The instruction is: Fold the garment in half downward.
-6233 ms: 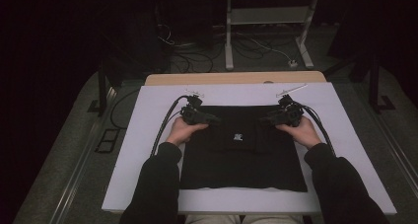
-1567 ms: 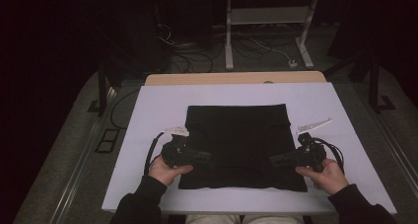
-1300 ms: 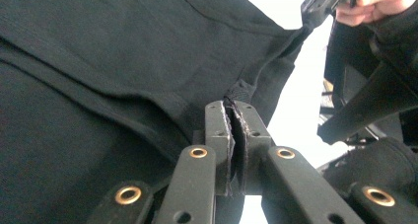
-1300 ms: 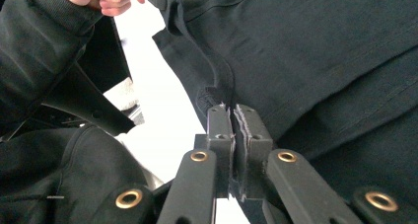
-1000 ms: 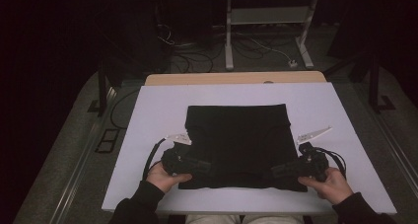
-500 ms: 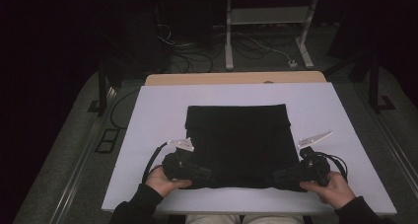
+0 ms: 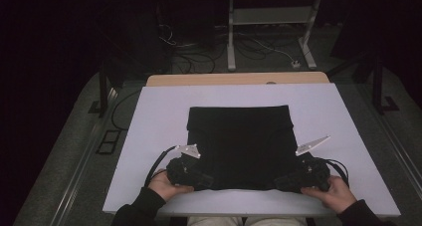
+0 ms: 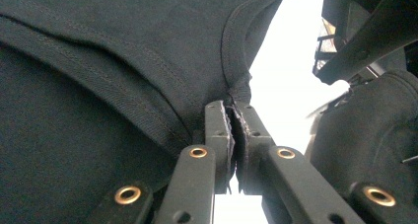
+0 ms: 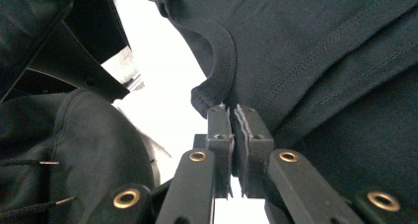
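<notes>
A soft black knit garment [image 7: 240, 144] with stitched hems lies square on the table [image 7: 149, 131]; left tongs [image 8: 231, 120] and right tongs [image 9: 232, 118], held low, pinch its near corners.

A black folded garment [image 7: 241, 146] lies flat on the white table [image 7: 149, 116].

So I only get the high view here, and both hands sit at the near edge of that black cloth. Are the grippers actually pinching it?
Observer: Yes. In the left gripper view the left gripper has its jaws shut on a hemmed edge of the black cloth.
Operator: And the other one?
Observer: Same. The right gripper is shut on a ribbed edge of the cloth, seen in its own view.
Operator: Is it one flat sheet?
Observer: No. Both gripper views show stitched hems lying in layers, like a folded garment.
</notes>
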Action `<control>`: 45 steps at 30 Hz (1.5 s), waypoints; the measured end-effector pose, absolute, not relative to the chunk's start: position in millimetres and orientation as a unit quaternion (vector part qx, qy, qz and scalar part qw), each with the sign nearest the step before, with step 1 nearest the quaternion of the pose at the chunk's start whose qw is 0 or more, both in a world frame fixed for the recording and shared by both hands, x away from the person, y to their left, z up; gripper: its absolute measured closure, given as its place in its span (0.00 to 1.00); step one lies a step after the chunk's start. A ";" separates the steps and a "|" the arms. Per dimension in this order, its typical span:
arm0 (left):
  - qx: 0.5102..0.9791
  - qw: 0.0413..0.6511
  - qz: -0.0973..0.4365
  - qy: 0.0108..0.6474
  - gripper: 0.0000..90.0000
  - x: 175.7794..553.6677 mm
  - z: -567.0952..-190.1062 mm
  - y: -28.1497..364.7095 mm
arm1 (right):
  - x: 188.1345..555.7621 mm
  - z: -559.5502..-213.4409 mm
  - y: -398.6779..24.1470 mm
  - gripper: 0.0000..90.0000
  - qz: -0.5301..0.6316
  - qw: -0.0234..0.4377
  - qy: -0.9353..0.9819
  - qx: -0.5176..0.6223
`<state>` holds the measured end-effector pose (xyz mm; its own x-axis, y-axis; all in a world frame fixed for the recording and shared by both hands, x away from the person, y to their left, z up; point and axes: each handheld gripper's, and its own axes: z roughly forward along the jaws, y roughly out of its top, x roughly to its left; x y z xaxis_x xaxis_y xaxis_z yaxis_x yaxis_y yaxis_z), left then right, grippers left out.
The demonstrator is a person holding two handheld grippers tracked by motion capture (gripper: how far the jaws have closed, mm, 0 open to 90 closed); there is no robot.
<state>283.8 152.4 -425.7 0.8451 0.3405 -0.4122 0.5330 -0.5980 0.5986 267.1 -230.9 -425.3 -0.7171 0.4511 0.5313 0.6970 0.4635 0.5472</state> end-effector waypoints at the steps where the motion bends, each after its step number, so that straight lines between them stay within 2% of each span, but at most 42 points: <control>1: 0.885 0.373 -0.129 0.247 0.93 284.0 -426.0 152.5 | 267.0 -425.7 -230.7 0.93 -0.388 0.159 -0.841 -0.342; 5: 0.887 0.361 -0.134 0.254 0.88 285.5 -429.6 152.3 | 266.9 -428.1 -229.3 0.92 -0.384 0.160 -0.843 -0.342; 10: 0.893 0.354 -0.126 0.247 0.76 284.3 -430.3 150.8 | 267.4 -430.4 -228.6 0.82 -0.375 0.159 -0.845 -0.348; 13: 0.900 0.350 -0.107 0.237 0.70 283.3 -429.5 150.4 | 267.5 -429.5 -230.0 0.71 -0.375 0.149 -0.845 -0.351; 17: 0.903 0.348 -0.095 0.233 0.60 281.4 -428.0 149.1 | 266.3 -428.3 -230.1 0.62 -0.374 0.138 -0.847 -0.350; 24: 0.903 0.350 -0.061 0.243 0.33 277.9 -420.9 148.8 | 262.9 -421.2 -229.9 0.36 -0.380 0.103 -0.852 -0.345; 26: 0.899 0.360 -0.062 0.241 0.25 277.8 -417.8 150.8 | 262.8 -417.7 -230.2 0.25 -0.384 0.091 -0.850 -0.349; 29: 0.892 0.377 -0.056 0.243 0.16 277.9 -413.3 154.9 | 263.3 -412.9 -232.3 0.18 -0.394 0.071 -0.844 -0.356; 32: 0.888 0.388 -0.041 0.245 0.14 277.8 -410.9 159.4 | 264.2 -409.9 -234.1 0.13 -0.401 0.058 -0.840 -0.362; 34: 0.883 0.398 -0.043 0.246 0.14 278.2 -409.9 162.8 | 265.2 -408.4 -234.3 0.03 -0.403 0.048 -0.835 -0.373; 39: 0.872 0.412 -0.043 0.259 0.01 279.7 -407.5 171.3 | 267.4 -404.1 -234.0 0.00 -0.408 0.038 -0.835 -0.367; 45: 0.852 0.436 -0.030 0.290 0.00 281.8 -406.5 188.5 | 270.8 -398.8 -233.4 0.00 -0.414 0.028 -0.835 -0.360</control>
